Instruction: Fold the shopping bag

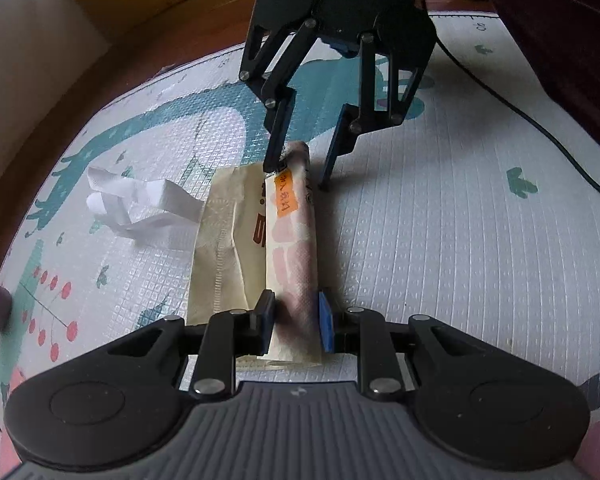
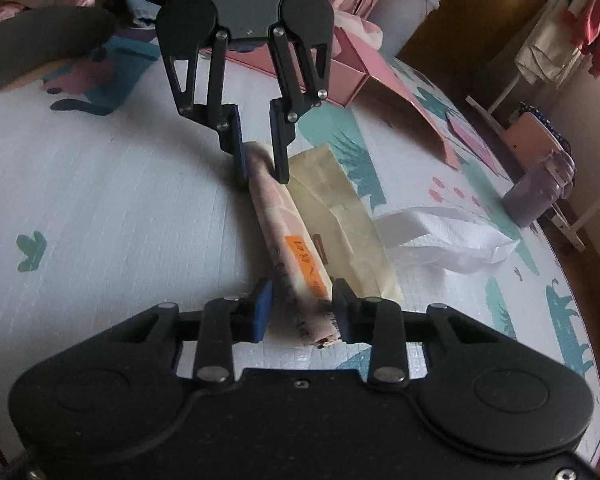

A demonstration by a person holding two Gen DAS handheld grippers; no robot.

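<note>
Patterned play mat (image 1: 440, 240): rolled shopping bag (image 1: 292, 248), pink box (image 2: 340, 76).

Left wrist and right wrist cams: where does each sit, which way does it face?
Left wrist: on the left gripper, facing along the rolled bag toward the right gripper.
Right wrist: on the right gripper, facing back toward the left gripper; no hand visible.
Shared: bag, white handles, play mat.
</note>
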